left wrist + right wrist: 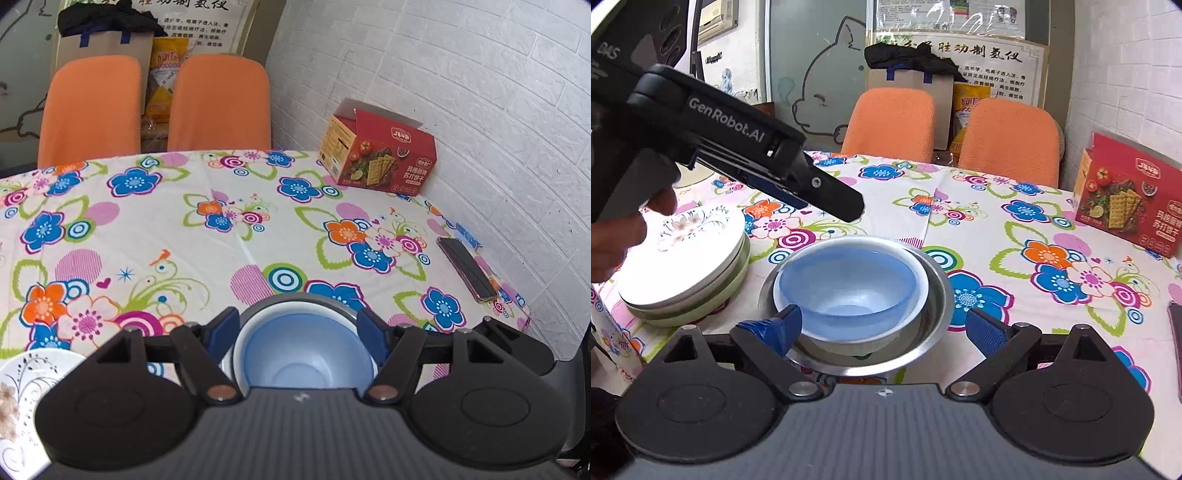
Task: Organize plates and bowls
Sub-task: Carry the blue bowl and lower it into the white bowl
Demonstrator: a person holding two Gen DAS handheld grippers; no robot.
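Both tongs spread wide, gripping nothing: left tongs [297, 328], right tongs [884, 325]. Blue bowl [849, 284] already nested in white bowl [908, 314], inside steel bowl [934, 291], on bench [997, 236]. Plates [683, 258] stacked just beside. Seemingly almost finished.

Glossy blue plastic bowl [849, 288] inside brushed metal bowl [923, 332] on printed cloth [1034, 229].

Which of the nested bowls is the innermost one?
The translucent blue bowl; it sits inside a white bowl, and both rest in the steel bowl.
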